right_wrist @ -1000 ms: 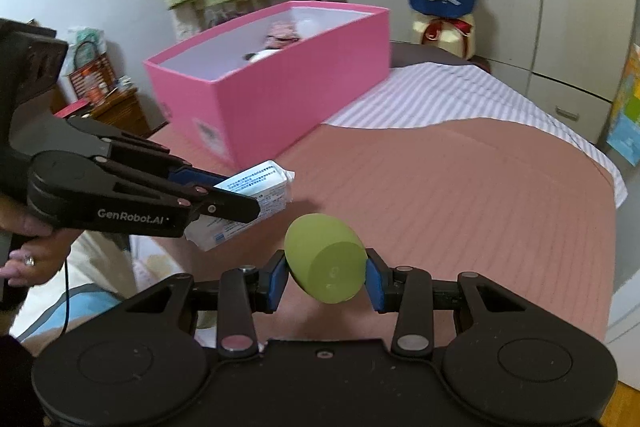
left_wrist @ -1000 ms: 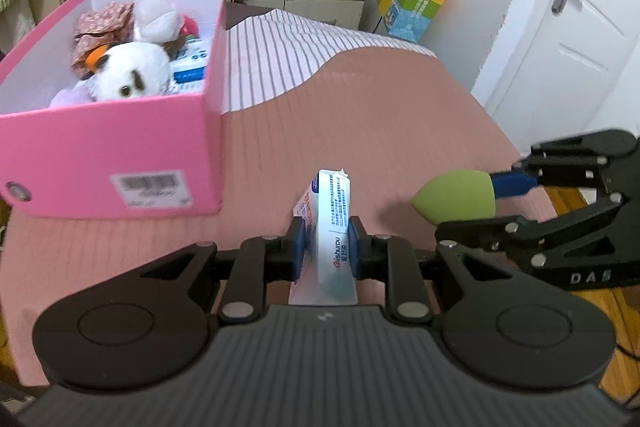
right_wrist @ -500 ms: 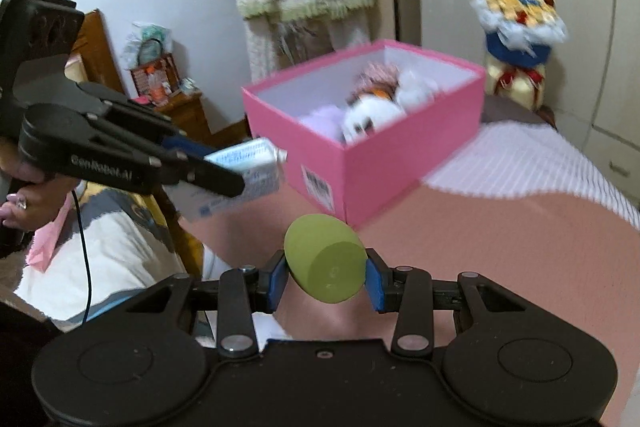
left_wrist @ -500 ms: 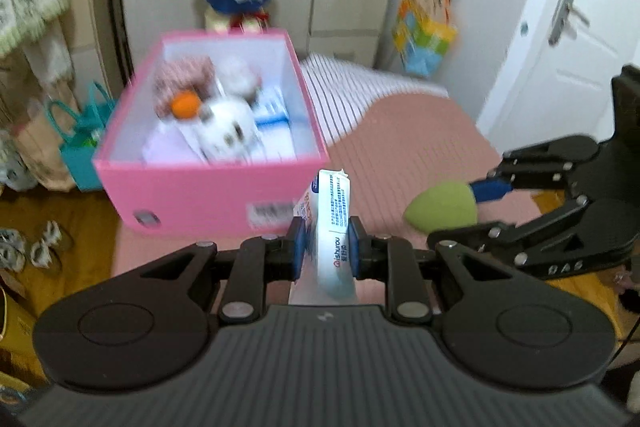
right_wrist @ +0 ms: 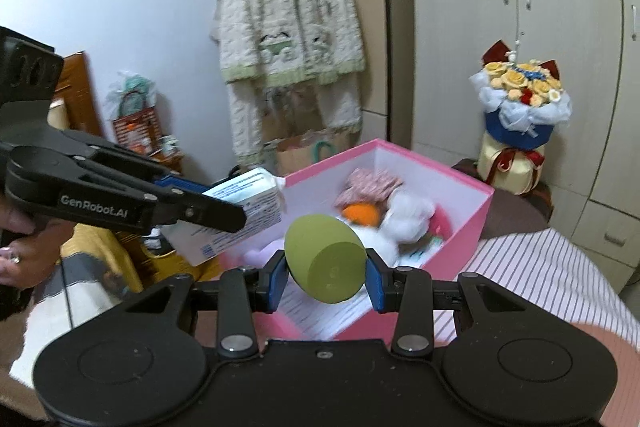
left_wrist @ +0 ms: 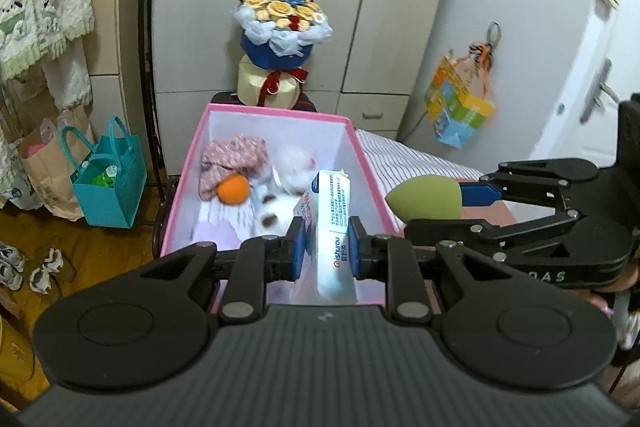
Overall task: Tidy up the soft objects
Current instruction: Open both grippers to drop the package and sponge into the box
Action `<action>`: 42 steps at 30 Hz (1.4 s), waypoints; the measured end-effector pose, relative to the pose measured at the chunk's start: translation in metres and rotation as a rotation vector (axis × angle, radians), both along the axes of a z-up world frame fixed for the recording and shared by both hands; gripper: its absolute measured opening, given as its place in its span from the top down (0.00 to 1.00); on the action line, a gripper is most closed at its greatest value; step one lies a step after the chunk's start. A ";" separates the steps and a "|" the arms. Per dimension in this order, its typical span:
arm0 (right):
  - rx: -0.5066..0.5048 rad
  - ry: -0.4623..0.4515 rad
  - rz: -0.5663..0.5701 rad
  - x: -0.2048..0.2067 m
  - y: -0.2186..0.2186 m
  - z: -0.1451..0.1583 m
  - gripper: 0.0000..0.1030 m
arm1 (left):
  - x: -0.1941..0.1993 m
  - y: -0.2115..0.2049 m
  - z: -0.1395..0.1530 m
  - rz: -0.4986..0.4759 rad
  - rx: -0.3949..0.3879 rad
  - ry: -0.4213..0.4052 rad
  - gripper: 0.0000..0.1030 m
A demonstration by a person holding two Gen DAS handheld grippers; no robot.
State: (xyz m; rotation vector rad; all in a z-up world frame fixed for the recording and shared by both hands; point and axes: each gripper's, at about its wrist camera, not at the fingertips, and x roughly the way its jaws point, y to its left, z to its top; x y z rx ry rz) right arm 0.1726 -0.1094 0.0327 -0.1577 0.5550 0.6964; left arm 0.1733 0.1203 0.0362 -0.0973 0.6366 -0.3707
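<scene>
My left gripper (left_wrist: 325,247) is shut on a white and blue tissue pack (left_wrist: 332,227), held above the near end of the pink box (left_wrist: 276,113). My right gripper (right_wrist: 326,277) is shut on a green egg-shaped sponge (right_wrist: 326,261), also over the box's near edge (right_wrist: 486,205). In the left wrist view the sponge (left_wrist: 424,197) hangs to the right of the box with the right gripper's fingers (left_wrist: 480,193) on it. In the right wrist view the tissue pack (right_wrist: 240,215) sits at the left. Inside the box lie a floral cloth (left_wrist: 232,159), an orange ball (left_wrist: 232,189) and a white plush toy (left_wrist: 276,211).
The box stands on a bed with a pink cover (right_wrist: 600,359) and striped sheet (left_wrist: 416,167). A flower bouquet (left_wrist: 280,27) stands behind the box. A teal bag (left_wrist: 108,183) and shoes (left_wrist: 44,265) are on the floor at left. A knitted cardigan (right_wrist: 288,27) hangs on the wall.
Both grippers have risen and moved toward the pink box, now looking down into it. Each keeps its hold on its object.
</scene>
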 end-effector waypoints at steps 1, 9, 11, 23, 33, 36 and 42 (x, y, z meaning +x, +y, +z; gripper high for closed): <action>-0.006 -0.003 -0.012 0.008 0.003 -0.001 0.56 | 0.009 0.001 -0.002 0.008 -0.003 0.003 0.80; -0.099 -0.013 -0.112 0.085 0.022 -0.012 0.56 | 0.077 0.008 -0.020 0.109 0.032 0.009 0.80; -0.130 -0.015 -0.124 0.101 0.026 -0.017 0.56 | 0.089 0.009 -0.026 0.113 0.026 0.025 0.80; -0.254 -0.010 -0.166 0.173 0.047 -0.048 0.55 | 0.152 -0.018 -0.057 0.126 0.076 0.083 0.80; -0.289 -0.016 -0.161 0.186 0.052 -0.057 0.44 | 0.176 -0.031 -0.074 0.141 0.106 0.119 0.78; -0.256 -0.019 -0.183 0.188 0.044 -0.057 0.35 | 0.174 -0.032 -0.071 0.157 0.117 0.088 0.74; -0.079 0.032 -0.164 0.168 0.017 -0.040 0.34 | 0.147 -0.025 -0.057 0.125 0.117 0.039 0.58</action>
